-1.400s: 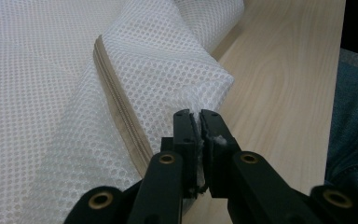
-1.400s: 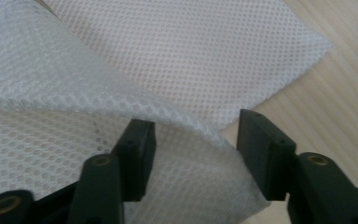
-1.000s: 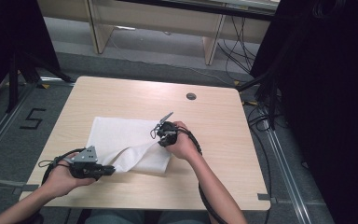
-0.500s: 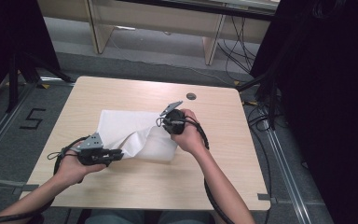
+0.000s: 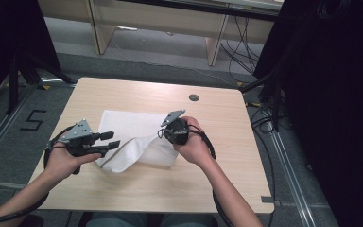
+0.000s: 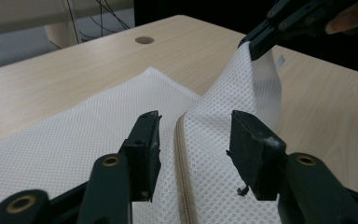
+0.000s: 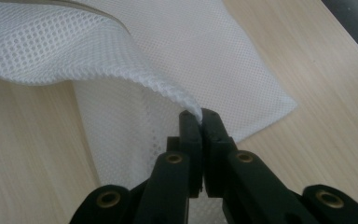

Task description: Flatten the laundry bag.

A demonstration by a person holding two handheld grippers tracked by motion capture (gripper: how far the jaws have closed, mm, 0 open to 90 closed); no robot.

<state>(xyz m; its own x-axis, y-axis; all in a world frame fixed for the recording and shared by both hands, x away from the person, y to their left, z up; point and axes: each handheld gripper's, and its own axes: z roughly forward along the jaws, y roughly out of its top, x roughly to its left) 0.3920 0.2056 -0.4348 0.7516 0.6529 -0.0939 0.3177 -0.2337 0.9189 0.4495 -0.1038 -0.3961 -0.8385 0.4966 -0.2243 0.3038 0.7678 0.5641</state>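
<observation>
- White mesh laundry bag (image 5: 137, 142): honeycomb weave, soft, beige zipper seam (image 6: 182, 163) along one edge; lying on pale wood-grain table (image 5: 227, 156), one corner lifted.
- Right gripper (image 7: 200, 116): jaws pinched tight on that raised corner.
- Left gripper (image 6: 193, 140): jaws just been opening, now apart, straddling the zipper edge without pressing.
- Bag's near end cut off in the left gripper view.

You can read just 1 mark: a black "5" (image 5: 31, 121) painted on the grey floor (image 5: 9, 142) beside the table's left edge, out past your left gripper (image 5: 109, 140) on its outer side. Nothing legible stands on the mesh bag (image 5: 132, 135), on either gripper, or on the tabletop (image 5: 137, 94).
</observation>
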